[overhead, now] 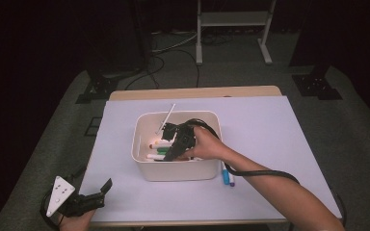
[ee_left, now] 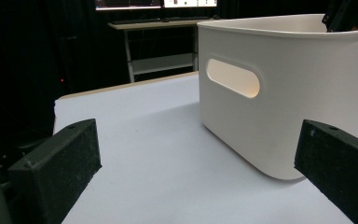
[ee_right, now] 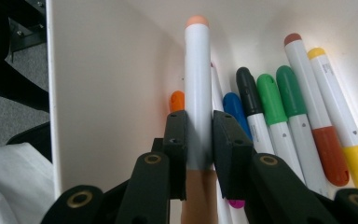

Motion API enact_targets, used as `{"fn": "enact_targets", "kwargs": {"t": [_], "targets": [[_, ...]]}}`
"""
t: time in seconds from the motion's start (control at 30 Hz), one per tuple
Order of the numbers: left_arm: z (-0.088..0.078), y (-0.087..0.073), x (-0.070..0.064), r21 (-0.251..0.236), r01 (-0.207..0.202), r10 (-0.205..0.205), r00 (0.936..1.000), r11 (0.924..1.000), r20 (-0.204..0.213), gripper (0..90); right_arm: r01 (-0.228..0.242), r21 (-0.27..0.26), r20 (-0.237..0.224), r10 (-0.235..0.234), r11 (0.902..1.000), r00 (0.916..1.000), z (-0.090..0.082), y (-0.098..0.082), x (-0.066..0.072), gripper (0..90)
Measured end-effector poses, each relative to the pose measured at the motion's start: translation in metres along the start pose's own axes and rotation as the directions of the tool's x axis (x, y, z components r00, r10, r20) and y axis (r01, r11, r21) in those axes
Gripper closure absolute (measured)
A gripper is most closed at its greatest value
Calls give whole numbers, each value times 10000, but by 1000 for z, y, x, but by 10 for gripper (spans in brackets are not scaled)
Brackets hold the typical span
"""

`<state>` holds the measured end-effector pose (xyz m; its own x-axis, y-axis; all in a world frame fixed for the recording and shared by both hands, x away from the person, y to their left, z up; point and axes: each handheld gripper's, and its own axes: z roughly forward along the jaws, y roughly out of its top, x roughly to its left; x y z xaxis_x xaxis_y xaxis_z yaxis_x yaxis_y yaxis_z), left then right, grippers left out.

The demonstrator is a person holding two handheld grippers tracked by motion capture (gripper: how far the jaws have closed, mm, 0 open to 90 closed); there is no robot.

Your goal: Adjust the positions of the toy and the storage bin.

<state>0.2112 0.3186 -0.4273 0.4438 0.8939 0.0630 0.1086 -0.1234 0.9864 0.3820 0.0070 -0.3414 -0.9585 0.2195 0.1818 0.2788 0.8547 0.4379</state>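
A white plastic bin stands mid-table on a pale mat and holds several markers. My right gripper reaches down into it and is shut on a white marker with a peach tip and a brownish cap end, close to the bin's left wall. In the high view that gripper sits over the markers inside the bin. My left gripper rests at the table's near left corner, jaws wide apart with nothing between them. From its own view it faces the bin's side wall with the handle slot.
Beside the held marker lie blue, black, green, red-brown and yellow markers. A thin white stick leans over the bin's far rim. Two markers lie on the mat by the bin's right front corner.
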Motion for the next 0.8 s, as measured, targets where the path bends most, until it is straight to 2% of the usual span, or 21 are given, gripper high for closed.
{"fn": "enact_targets", "kwargs": {"t": [0.13,0.3,0.53,0.8], "targets": [[0,0,0,-7,-3,3,10000,10000,-6,0,31,232,250,-37,9997,9997,2,0,1,711],[0,0,0,6,-17,17,10000,10000,1,0,-61,-96,304,64,9999,9995,-5,-3,1,711],[1,0,-1,54,-61,60,10000,10000,46,0,-246,-1051,264,275,9942,9993,-35,-13,3,710],[1,0,-2,54,-95,95,10000,9999,21,0,-435,-1917,671,573,9805,9961,-74,-39,5,699]]}}
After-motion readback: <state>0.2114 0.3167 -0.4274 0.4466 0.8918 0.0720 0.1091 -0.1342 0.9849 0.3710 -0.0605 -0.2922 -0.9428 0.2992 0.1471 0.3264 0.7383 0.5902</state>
